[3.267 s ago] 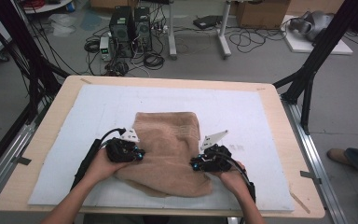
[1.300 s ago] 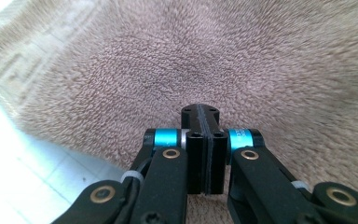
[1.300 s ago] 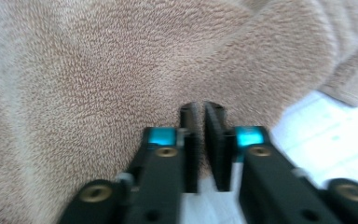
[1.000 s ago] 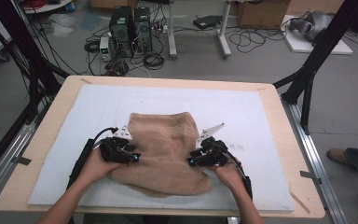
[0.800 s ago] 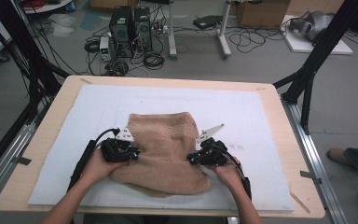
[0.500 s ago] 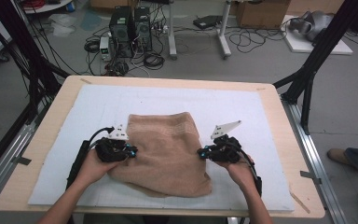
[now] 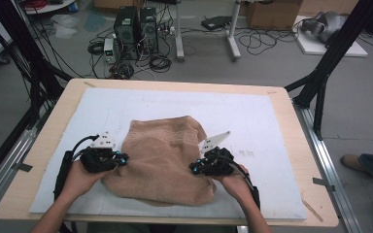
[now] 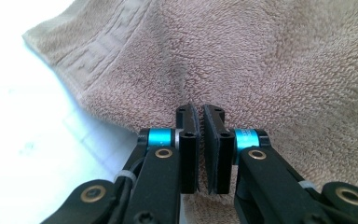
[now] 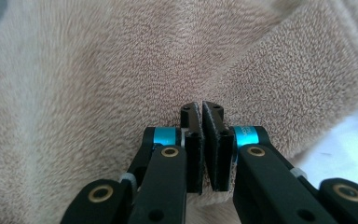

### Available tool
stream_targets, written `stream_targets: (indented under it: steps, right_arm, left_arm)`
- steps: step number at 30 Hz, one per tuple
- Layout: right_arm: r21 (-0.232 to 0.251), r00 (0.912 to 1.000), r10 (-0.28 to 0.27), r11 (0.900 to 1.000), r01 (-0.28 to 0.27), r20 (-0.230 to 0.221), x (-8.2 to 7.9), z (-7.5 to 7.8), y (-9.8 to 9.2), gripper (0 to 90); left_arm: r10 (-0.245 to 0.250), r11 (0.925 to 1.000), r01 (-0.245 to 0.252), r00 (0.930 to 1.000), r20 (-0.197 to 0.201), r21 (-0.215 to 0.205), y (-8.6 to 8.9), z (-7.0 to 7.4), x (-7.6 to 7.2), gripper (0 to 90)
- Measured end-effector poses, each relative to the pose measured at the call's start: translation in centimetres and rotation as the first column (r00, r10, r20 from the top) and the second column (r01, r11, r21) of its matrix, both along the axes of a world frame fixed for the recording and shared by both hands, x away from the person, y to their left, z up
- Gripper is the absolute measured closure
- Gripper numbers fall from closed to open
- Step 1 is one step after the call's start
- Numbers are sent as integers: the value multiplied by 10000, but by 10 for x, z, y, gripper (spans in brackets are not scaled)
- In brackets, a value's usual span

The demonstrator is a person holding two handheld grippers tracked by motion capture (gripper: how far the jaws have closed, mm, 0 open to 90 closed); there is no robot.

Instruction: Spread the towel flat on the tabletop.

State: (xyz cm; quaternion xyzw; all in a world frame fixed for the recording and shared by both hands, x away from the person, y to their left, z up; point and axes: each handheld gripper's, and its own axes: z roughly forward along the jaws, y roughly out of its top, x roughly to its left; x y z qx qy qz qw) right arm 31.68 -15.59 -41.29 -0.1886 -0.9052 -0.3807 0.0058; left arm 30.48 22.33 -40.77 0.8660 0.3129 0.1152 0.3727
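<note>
two hands come in from the six o'clock edge of the high view, each bearing a black gripper. the left hand (image 7: pixel 80 177) sits at about seven o'clock of the table, the right hand (image 7: pixel 235 182) at about five o'clock. the left gripper (image 7: pixel 122 158) meets the nine o'clock edge of a tan towel (image 7: pixel 167 155), and the right gripper (image 7: pixel 194 168) meets its three o'clock edge, so the two face each other across the cloth.

in the left gripper view the left gripper (image 8: pixel 200 123) has its jaws drawn together, having just been closing, with a fold of the towel (image 8: pixel 261 70) pinched at their tips; the cloth puckers into a dark crease just above them. in the right gripper view the right gripper (image 9: pixel 200 123) stands the same way, its jaws just closed, clamped on a ridge of the towel (image 9: pixel 98 79) that bunches up at the tips.

the towel lies crumpled in a rounded heap a little toward six o'clock of the middle of a white mat (image 7: pixel 272 126), and a woven key-pattern band (image 8: pixel 93 49) runs along one hem. the mat covers most of a pale wooden table (image 7: pixel 60 116).

beyond the twelve o'clock edge, on the grey floor, stand two computer towers (image 7: pixel 136 26) amid loose cables (image 7: pixel 267 41).
</note>
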Motion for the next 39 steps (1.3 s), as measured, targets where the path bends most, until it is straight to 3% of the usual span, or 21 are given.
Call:
stream_targets:
  steps: [2, 3, 5, 6, 10, 13, 15, 18, 21, 22, 30, 36, 39]
  right_arm:
    - [-12, 9998, 217, 9998, -217, -21, -1, -3, 3, 825]
    - [132, 9998, 216, 9997, -216, -47, -1, -1, 2, 761]
    - [652, 9998, -96, 9978, 84, 179, 0, 10, -9, 698]
    - [652, 9998, -96, 9978, 84, 179, 0, 10, -9, 698]
    - [992, 9920, -1236, 9877, 1205, 253, 12, 19, -28, 606]
    - [897, 9784, -2046, 9744, 2063, -284, 24, 11, -30, 484]
    - [877, 9766, -2097, 9731, 2132, -472, 27, 2, -25, 464]
    - [495, 9809, -1857, 9808, 1885, -571, 29, -8, -13, 596]
    - [267, 9890, -1420, 9893, 1431, -408, 27, -10, -7, 786]
    - [263, 9901, -1366, 9902, 1375, -337, 26, -8, -7, 802]
    - [349, 9862, -1651, 9856, 1654, -115, 23, 5, -28, 827]
    - [428, 9780, -2060, 9779, 2046, 333, 18, 27, -52, 832]
    - [301, 9710, -2235, 9746, 2217, 853, 15, 44, -57, 832]
  left_arm:
    - [77, 10000, -76, 9999, -73, 23, 2, -2, 0, 848]
    - [100, 9999, -100, 9999, -107, 12, 2, -3, 1, 848]
    - [57, 9999, -56, 9999, -89, 146, 1, -4, 1, 848]
    - [43, 9998, -41, 9999, -103, 202, 1, -5, 2, 848]
    - [23, 9997, -19, 9998, -174, 238, 0, -7, 4, 847]
    - [-43, 10000, 43, 9999, -142, 45, -2, -5, 3, 828]
    - [-75, 10000, 74, 9999, -154, -29, -4, -5, 4, 802]
    - [-35, 10000, 32, 9988, -479, -66, -7, -9, 9, 648]
    - [-101, 9999, 102, 9983, -574, 5, -9, -11, 13, 635]
    - [-67, 10000, 67, 9982, -600, 1, -11, -13, 13, 655]
    - [-510, 9978, 535, 9968, -616, 390, -30, -18, 14, 874]
    - [-765, 9964, 782, 9958, -496, 335, -42, -16, 13, 894]
    - [-810, 9961, 826, 9955, -498, 303, -44, -15, 13, 893]
